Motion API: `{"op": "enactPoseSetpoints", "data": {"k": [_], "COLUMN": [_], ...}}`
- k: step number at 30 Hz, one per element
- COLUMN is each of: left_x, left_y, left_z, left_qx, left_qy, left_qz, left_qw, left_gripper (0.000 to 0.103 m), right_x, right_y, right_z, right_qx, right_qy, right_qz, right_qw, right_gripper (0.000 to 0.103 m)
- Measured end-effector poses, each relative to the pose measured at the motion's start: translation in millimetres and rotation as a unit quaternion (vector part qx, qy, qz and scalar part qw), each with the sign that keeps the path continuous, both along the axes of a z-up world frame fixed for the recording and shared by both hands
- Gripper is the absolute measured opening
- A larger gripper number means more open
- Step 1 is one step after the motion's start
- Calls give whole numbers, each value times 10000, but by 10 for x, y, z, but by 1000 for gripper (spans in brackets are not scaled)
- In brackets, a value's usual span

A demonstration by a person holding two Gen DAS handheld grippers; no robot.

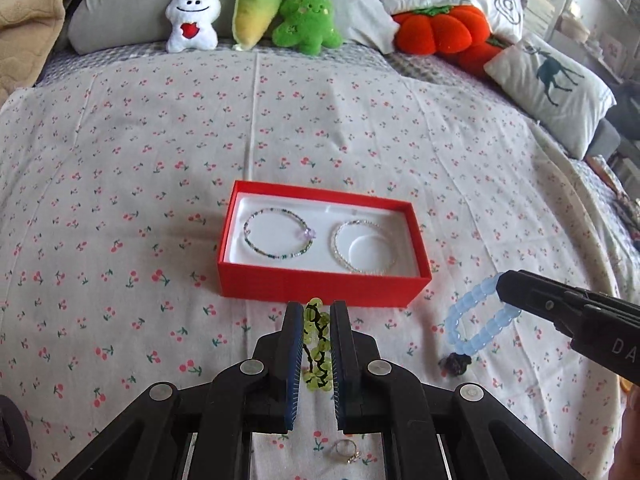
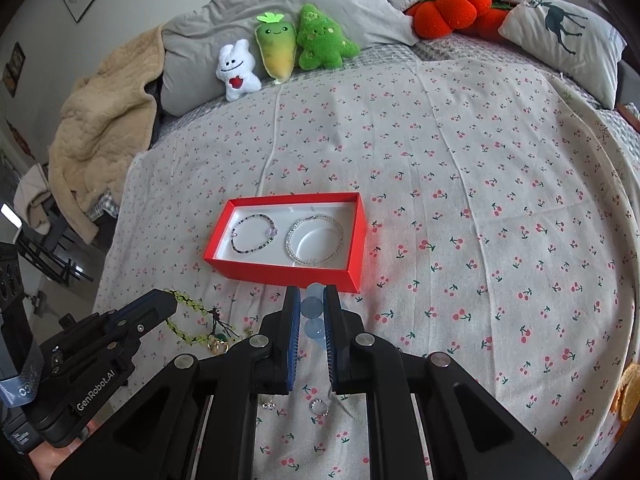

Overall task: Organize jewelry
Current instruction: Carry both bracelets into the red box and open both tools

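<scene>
While a green bead bracelet (image 1: 317, 346) is clamped in the left gripper (image 1: 316, 312), a pale blue bead bracelet (image 1: 478, 314) is pinched in the right gripper (image 2: 312, 300); both are held above the cherry-print bed (image 1: 120, 200), just in front of the red box (image 1: 320, 286). Two bracelets are laid inside that box. A ring (image 1: 347, 450) is seen on the bed below.

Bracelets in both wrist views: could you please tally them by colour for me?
Green: 1, the green bracelet clamped in the left gripper
Pale blue: 1, the blue bracelet clamped in the right gripper
Clear white: 1, the clear bracelet in the red box
Mixed dark beads: 1, the mixed bracelet in the same box
Total: 4
</scene>
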State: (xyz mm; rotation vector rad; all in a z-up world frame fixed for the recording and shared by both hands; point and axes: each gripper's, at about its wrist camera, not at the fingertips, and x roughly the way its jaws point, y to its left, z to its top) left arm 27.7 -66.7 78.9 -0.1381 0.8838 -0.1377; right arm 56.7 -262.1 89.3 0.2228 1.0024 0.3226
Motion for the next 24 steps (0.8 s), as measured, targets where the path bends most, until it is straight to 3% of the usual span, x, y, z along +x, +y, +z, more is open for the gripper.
{"op": "enactPoseSetpoints", "data": {"k": [7,13,19,24], "left_x": [265,527,765,988], "left_y": [23,21,-46,-28], "left_z": [67,87,136,-125], "left_qx": [-273,-843,-1540,-1451], "left_qy": [-90,-188,-403,-160], "left_qz": [-14,-62,-218,-100], "left_qw": [9996,9962,9870,9892], "left_gripper": [8,8,8,8], "right_x": [219,421,588,694], "right_y": [54,67,65,130], "right_z": [19,-34,-24,-11], "right_qx": [181,407,785,888], "right_qy": [-32,23,-20,-125], "right_qz": [-115,-321,-473,-470], "right_qw": [9998,9987,9958,9949], "right_gripper": [12,12,12,12]}}
